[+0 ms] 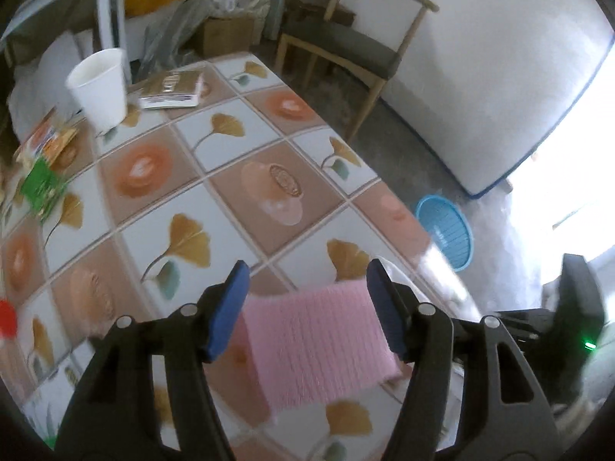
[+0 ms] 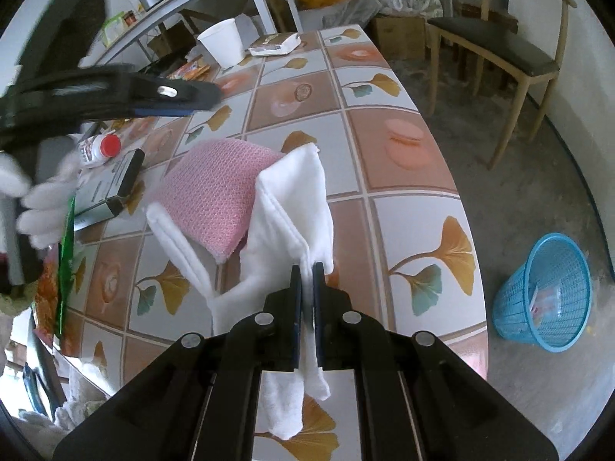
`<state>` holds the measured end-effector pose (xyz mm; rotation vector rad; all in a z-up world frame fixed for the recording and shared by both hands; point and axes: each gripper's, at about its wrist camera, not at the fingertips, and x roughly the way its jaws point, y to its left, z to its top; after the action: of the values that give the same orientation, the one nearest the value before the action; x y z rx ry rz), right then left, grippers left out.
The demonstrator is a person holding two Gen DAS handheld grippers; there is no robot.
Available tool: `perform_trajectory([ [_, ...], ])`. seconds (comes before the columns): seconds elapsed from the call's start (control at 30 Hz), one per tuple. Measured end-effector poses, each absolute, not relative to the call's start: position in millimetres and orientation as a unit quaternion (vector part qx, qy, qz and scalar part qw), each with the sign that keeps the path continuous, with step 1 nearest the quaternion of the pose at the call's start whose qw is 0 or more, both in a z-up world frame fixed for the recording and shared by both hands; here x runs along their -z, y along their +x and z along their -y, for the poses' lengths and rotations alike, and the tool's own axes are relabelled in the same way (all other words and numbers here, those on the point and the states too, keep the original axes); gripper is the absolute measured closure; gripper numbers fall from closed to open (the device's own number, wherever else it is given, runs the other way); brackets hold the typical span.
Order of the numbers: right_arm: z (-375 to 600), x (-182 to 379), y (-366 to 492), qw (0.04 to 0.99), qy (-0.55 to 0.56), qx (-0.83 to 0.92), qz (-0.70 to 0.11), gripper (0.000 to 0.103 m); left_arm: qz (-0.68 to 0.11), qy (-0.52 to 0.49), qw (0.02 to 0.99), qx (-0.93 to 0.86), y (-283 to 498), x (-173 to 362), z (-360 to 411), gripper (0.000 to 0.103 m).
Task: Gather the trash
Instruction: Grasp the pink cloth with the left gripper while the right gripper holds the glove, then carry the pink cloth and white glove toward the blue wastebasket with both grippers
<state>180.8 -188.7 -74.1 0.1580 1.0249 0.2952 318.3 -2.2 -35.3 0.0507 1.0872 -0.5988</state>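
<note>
Nearest the lens, the right claw [image 2: 307, 269] is clamped tight on a fold of the white cloth [image 2: 292, 199], which drapes ahead of it over the worktop [image 2: 419, 207] and half wraps the pink sponge [image 2: 215, 192]; the left claw [image 1: 305, 288] stands part-open astride that same sponge, and whether its pads touch it I cannot tell.

By my reading the collecting is barely begun; the blue basket [image 2: 546, 292] sits on the floor, to the right of the right claw and below the worktop edge, holding only a scrap or two, while most of the litter lies beyond both claws.

Counted: one white paper cup [image 2: 225, 44] far ahead; one flat box [image 2: 275, 44] just beside it; one small bottle with a red cap [image 2: 100, 148] to the left of the right claw; one dark carton [image 2: 111, 188] near it; one green packet [image 1: 40, 184]; at least one orange wrapper [image 1: 50, 136], perhaps more, blurred; one basket; one cloth; one sponge.
</note>
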Motion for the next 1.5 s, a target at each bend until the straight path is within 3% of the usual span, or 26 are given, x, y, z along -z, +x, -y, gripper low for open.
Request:
perform_trajectory([
  [0.13,193.9,74.9,179.6,0.856,0.095,-0.136,-0.489,0.097,-0.553,0.036,0.789,0.264,316.3,57.8,5.8,0.043],
  [0.4,195.1,74.9,176.5,0.86,0.077,-0.15,-0.482,0.097,-0.563,0.067,0.776,0.277,245.6,56.9,-12.3,0.041],
  [0.6,198.2,73.7,173.4,0.86,0.068,-0.152,-0.483,0.097,-0.524,0.119,0.795,0.281,214.2,52.8,-5.6,0.04],
  [0.93,199.7,73.9,169.6,0.861,0.07,-0.146,-0.483,0.097,-0.496,0.008,0.825,0.271,279.2,27.7,-11.2,0.038],
  [1.13,205.3,72.0,166.7,0.862,0.079,-0.127,-0.484,0.097,-0.514,0.06,0.825,0.226,292.7,58.7,15.2,0.042],
  [1.5,250.3,60.7,146.8,0.859,0.143,-0.106,-0.48,0.097,-0.496,0.086,0.836,0.217,282.9,57.3,15.8,0.043],
])
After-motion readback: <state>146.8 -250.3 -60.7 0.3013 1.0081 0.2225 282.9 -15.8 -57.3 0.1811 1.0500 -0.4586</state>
